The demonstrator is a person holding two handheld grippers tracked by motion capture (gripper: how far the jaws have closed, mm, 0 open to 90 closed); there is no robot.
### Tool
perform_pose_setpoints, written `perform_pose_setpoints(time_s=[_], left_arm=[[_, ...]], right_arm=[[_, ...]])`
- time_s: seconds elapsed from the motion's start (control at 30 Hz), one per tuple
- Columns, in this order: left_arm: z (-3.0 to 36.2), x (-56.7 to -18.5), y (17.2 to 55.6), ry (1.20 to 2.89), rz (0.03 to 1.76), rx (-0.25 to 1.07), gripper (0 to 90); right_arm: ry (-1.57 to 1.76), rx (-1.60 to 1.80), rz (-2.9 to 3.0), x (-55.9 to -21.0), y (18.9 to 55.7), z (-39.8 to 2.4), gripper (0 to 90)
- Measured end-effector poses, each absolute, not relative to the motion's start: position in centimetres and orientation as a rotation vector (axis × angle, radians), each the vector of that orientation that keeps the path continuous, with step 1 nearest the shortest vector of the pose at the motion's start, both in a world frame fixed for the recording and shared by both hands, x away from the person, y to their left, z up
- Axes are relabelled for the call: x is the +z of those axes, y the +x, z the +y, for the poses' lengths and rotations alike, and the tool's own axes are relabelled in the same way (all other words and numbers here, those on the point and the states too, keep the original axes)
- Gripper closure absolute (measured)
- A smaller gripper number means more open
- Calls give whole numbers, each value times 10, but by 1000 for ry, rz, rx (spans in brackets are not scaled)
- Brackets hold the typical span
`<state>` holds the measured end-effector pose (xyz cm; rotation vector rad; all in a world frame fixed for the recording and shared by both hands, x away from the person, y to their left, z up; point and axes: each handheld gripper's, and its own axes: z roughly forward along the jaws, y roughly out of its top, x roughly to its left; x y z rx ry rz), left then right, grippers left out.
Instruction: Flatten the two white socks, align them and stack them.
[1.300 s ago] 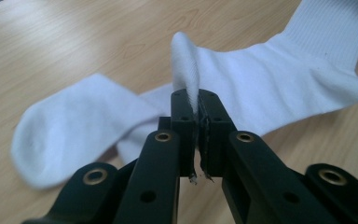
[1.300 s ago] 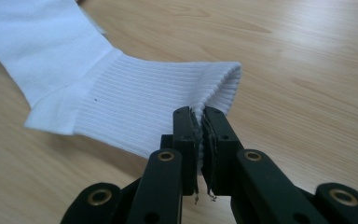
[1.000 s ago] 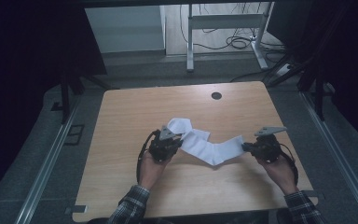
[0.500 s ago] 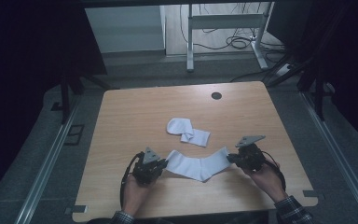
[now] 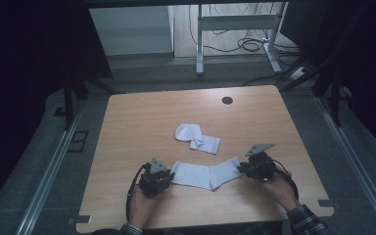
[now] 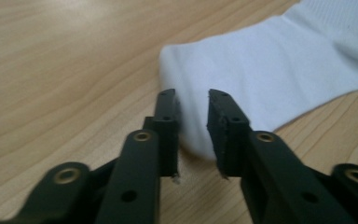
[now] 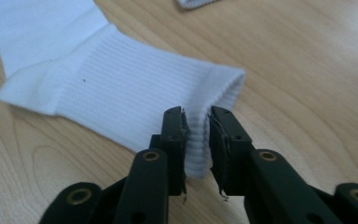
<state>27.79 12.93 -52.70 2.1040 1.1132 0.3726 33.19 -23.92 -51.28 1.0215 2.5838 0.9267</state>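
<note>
Two claws releasing stretched sock (image 5: 205, 175) on counter (image 5: 152, 122)
left claw (image 5: 169, 175), right claw (image 5: 241, 169) just spreading, sock ends loose between jaws; sock held up a second ago, now flat

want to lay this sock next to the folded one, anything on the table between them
Nothing visible does. Only bare table lies between the flat sock and the folded sock. The left gripper and right gripper sit at the flat sock's ends, jaws having just opened.

White sock (image 5: 206, 175) lies flat, stretched out (ribbed cuff rightward) near the table's front edge.
</note>
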Motion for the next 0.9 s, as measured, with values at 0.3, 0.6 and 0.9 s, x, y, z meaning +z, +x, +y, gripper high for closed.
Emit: perform_pose_setpoints(time_s=[0.3,0.6,0.9], left_arm=[[135,-522,283,2062,1124,410,598],[131,-517,294,2072,1093,437,556],[125,-510,313,2053,1080,423,565]], right_arm=[[1068,981,2509,-508,337,-252,628],[1084,980,2454,-509,342,-264,537],[1132,964,2429,-512,348,-276,532]])
